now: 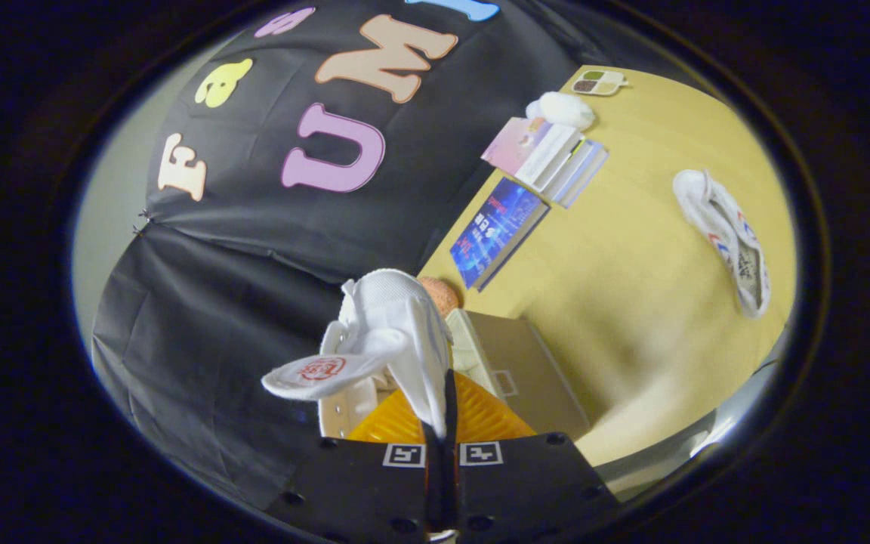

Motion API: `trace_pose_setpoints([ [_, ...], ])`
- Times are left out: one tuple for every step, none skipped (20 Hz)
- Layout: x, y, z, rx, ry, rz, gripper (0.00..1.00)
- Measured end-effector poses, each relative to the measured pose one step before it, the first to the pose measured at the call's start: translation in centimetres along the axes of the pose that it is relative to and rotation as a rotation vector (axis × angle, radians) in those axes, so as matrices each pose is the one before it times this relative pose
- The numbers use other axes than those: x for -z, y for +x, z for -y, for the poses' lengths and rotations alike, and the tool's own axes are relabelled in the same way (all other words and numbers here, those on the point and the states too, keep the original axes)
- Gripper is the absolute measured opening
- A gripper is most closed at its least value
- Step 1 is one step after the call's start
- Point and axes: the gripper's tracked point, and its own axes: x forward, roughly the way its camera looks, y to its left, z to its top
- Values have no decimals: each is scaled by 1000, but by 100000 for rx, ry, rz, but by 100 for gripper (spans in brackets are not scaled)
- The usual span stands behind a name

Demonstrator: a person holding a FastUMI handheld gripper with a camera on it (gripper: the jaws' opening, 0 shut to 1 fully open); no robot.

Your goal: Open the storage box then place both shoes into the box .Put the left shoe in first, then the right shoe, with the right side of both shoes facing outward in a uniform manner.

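A white canvas shoe (386, 332) hangs from my gripper (441, 423), whose fingers are shut on its fabric edge; its tongue with a red round mark flops to one side. Just beyond the fingers stands the storage box (526, 363), a grey-brown box with a pale rim. The second white shoe (726, 238), with red and blue marks on its side, lies on the yellow table (631, 302) far past the box. The view is tilted, so the table slants.
A blue book (497, 230) lies flat behind the box. Further off sits a stack of books (548, 155) with a white fluffy thing (562, 109) beside it, and a small palette (600, 81) near the table's far edge. An orange-brown round thing (441, 293) peeks out behind the held shoe.
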Motion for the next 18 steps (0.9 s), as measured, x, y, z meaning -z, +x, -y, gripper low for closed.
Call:
trace_pose_setpoints([
  [1100,1313,-618,677,-458,-2093,3],
  [1221,1021,-532,1266,-914,-1831,3],
  [1315,1299,-288,1837,-1466,-1957,3],
  [1243,1239,-202,2089,-1721,-1678,3],
  [1118,1374,-102,2083,-1870,-1786,3],
  [1058,1277,-148,1726,-1561,-1377,3],
  [899,1261,-213,1519,-1201,-1515,3],
  [732,911,-157,1440,-999,-662,3],
  [516,899,-262,1221,-593,-316,3],
  [540,409,-183,1003,-441,-427,3],
  [282,531,-251,815,-419,209,2],
  [205,351,-199,964,-813,409,2],
  [9,522,-46,1428,-1676,945,2],
  [-153,549,215,2290,-1939,1374,2],
  [-128,598,345,2923,-2634,542,3],
  [-195,680,542,2825,-2729,1118,3],
  [44,339,280,2241,-2844,544,3],
  [217,184,53,1383,-2315,138,3],
])
